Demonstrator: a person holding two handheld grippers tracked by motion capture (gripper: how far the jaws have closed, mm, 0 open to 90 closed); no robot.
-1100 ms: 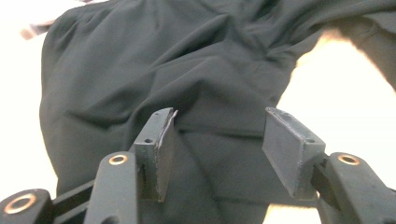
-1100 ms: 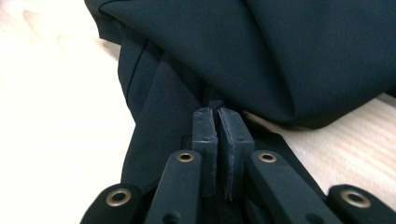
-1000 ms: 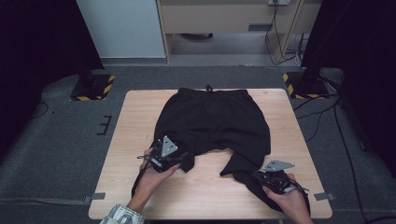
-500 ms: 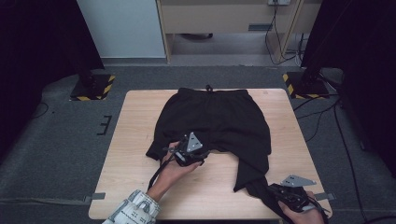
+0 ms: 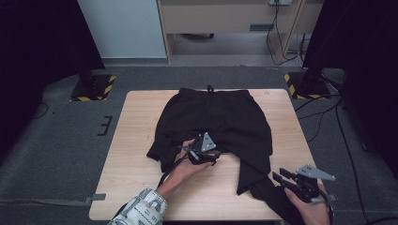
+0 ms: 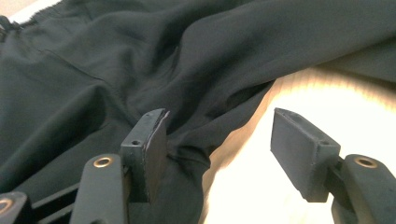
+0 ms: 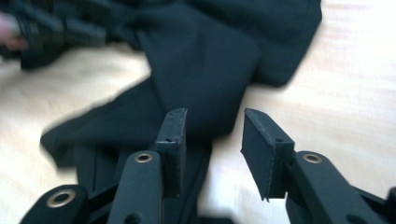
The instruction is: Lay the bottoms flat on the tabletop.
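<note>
One pair of black shorts [image 5: 217, 123] lies on one wooden desk [image 5: 136, 140], its waistband toward twelve o'clock and its two legs pointing toward six o'clock; the leg at five o'clock trails down to the desk's near edge. Two hand-held grippers are at work, one in each hand. The left hand-held gripper [image 5: 213, 158] sits near the centre of the desk, at the crotch of the shorts, just at the fabric's lower edge. In the left gripper view its two jaws stand well apart and have just been opening further; a fold of the black cloth lies against the inner face of one jaw, while the other jaw is over bare wood, so nothing is pinched. The right hand-held gripper [image 5: 281, 178] hovers at five o'clock, beside the trailing leg. Its two jaws have just been opening and now stand parted with a clear gap, the cloth lying beneath them, not clamped.
</note>
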